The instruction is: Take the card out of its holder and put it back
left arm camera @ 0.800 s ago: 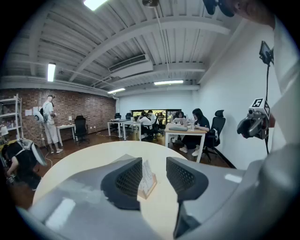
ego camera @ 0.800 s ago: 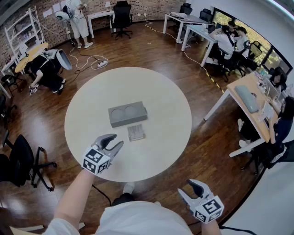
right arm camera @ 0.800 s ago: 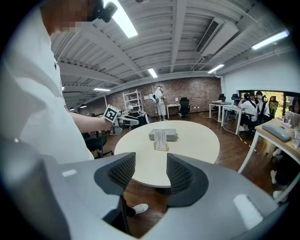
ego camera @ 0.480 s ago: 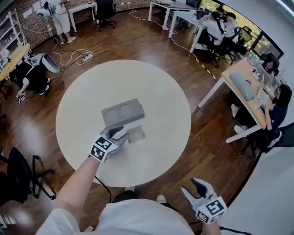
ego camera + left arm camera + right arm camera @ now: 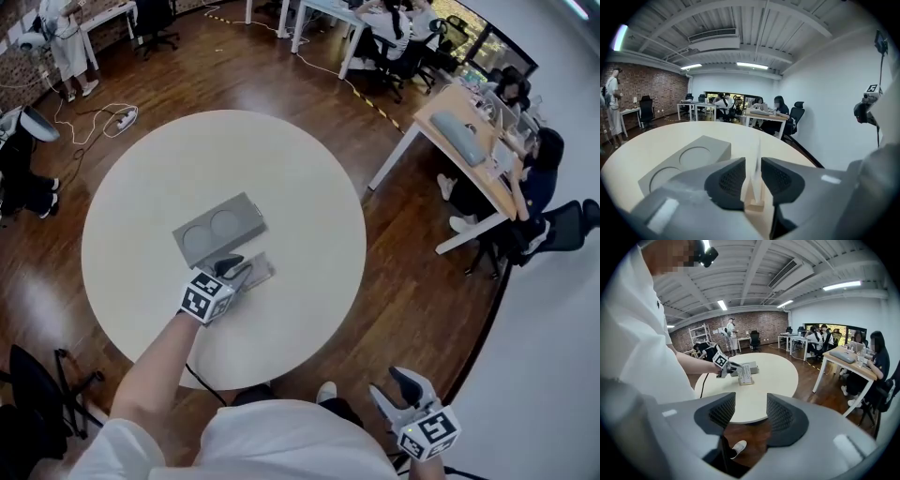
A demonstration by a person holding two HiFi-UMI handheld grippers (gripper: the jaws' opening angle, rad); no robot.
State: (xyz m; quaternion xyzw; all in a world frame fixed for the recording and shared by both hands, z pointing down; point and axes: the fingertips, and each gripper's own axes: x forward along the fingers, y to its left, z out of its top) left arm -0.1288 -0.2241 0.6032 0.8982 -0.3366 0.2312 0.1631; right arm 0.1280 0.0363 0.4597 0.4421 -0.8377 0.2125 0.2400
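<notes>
A thin pale card (image 5: 756, 161) stands on edge in a small wooden holder (image 5: 754, 205) on the round white table (image 5: 300, 187). My left gripper (image 5: 240, 271) reaches over the holder; the card rises between its two dark pads with a narrow gap on each side, so the jaws are open around it. In the head view the card and holder (image 5: 257, 271) lie just right of the fingertips. My right gripper (image 5: 386, 386) hangs low off the table's near right edge, open and holding nothing. Its own view shows the card (image 5: 745, 372) far ahead.
A grey block (image 5: 218, 230) with two round recesses sits just beyond the holder, also seen as the grey block (image 5: 689, 161) to the left of the jaws. Desks, chairs and seated people stand beyond the table at the right and back.
My left gripper has moved forward from the table's near edge to the holder, and its jaws now straddle the card. The right gripper has stayed low at my right side.
</notes>
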